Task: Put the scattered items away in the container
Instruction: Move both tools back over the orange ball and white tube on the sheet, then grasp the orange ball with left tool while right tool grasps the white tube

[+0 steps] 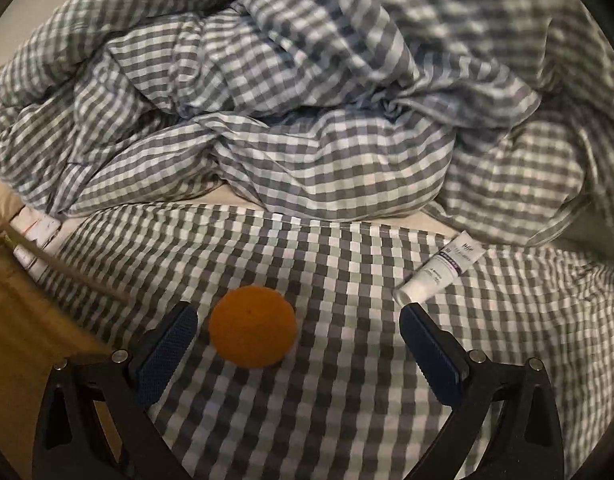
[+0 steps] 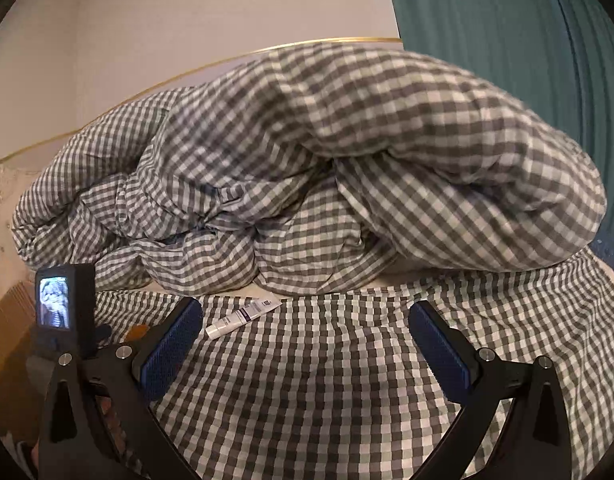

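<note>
1. The left tool point(image 1: 299, 314) has its blue-padded fingers point(image 1: 167, 356) spread wide and holds nothing. The round orange fruit with dimpled peel point(image 1: 252, 326) sits between them, close to the left-side pad and apparently just clear of it, with a wide gap to the other.

2. The right tool point(image 2: 305, 308) is likewise spread apart and empty, hovering over flat bedding. Nothing lies between its fingers.

3. The orange fruit rests on the flat grey-and-white checked sheet point(image 1: 327, 400) of the bed. It looks firm, fairly light and matte, with enough peel texture for the pads to bite. Being round, it may roll on the soft sheet if nudged from one side, so I would centre the left tool first and close across its widest middle with moderate pressure.

4. The small white plastic squeeze tube with a purple band point(image 1: 437, 268) lies flat on the sheet just beyond the right-side finger of the left tool. In the right wrist view, the tube point(image 2: 243, 318) lies ahead and to the left. It is probably light, smooth and soft-walled, so gripping across the body near the stiffer cap end seems safest.

5. A crumpled checked duvet point(image 2: 347, 168) is heaped behind both items.

6. No container shows in either view.
</note>
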Demonstrator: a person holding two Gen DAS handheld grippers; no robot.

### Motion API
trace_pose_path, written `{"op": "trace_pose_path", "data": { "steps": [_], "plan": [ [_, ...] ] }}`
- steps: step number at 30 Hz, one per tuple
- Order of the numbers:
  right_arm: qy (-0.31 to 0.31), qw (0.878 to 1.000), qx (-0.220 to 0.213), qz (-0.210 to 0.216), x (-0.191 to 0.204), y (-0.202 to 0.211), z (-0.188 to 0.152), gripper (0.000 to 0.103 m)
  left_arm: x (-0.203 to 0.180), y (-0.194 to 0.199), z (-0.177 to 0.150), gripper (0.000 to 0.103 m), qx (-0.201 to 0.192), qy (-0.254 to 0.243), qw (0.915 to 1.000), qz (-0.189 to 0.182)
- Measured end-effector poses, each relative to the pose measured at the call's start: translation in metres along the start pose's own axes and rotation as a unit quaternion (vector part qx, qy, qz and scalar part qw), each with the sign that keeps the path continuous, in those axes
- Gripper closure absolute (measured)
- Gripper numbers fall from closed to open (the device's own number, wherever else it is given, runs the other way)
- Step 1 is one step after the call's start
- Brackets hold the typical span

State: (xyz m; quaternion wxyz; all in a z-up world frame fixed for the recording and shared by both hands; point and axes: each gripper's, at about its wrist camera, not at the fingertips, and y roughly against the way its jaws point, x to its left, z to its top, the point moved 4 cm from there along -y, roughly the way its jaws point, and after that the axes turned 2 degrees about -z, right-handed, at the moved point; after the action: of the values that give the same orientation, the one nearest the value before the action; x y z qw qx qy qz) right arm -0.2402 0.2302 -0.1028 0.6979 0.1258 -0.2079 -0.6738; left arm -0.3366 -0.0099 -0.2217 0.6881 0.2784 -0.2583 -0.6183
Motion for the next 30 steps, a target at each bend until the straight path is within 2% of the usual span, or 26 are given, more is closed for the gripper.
{"op": "trace_pose_path", "data": {
  "steps": [6,9,10,11,13,16,19,21,22,23,30],
  "plan": [
    [0.008,1.0,0.018,0.0,0.004,-0.021,-0.01,0.0,0.007,-0.033,0.001,0.001,0.003,0.01,0.9998,0.017],
    [0.03,0.999,0.028,-0.008,0.012,-0.031,-0.014,0.0,0.009,-0.038,-0.001,0.014,0.001,0.015,0.9998,0.016],
    [0.036,0.999,0.034,-0.011,0.015,-0.036,-0.016,0.0,0.011,-0.038,0.0,0.022,-0.002,0.021,0.9997,0.016],
    [0.038,0.998,0.041,-0.012,0.017,-0.041,-0.017,0.0,0.014,-0.037,0.001,0.038,-0.004,0.024,0.9995,0.019],
    [0.04,0.998,0.055,-0.011,0.023,-0.051,-0.021,0.0,0.02,-0.038,0.003,0.059,-0.008,0.025,0.9988,0.041],
    [0.035,0.997,0.075,-0.006,0.029,-0.063,-0.025,0.0,0.027,-0.039,0.004,0.06,-0.01,0.038,0.9989,0.026],
    [0.033,0.996,0.087,-0.003,0.034,-0.073,-0.028,0.0,0.025,-0.038,0.002,0.062,-0.013,0.028,0.9992,0.026],
    [0.037,0.995,0.094,-0.004,0.038,-0.08,-0.029,0.0,0.023,-0.035,0.002,0.068,-0.018,0.023,0.9992,0.026],
    [0.044,0.994,0.101,-0.007,0.042,-0.088,-0.03,0.0,0.022,-0.033,0.002,0.079,-0.023,0.021,0.9992,0.025],
    [0.047,0.993,0.11,-0.008,0.044,-0.095,-0.031,0.0,0.022,-0.03,0.003,0.095,-0.028,0.018,0.9991,0.025],
    [0.023,0.984,0.178,0.002,0.065,-0.158,-0.044,0.0,0.021,-0.028,0.004,0.098,-0.03,0.021,0.9989,0.03]
  ]
}}
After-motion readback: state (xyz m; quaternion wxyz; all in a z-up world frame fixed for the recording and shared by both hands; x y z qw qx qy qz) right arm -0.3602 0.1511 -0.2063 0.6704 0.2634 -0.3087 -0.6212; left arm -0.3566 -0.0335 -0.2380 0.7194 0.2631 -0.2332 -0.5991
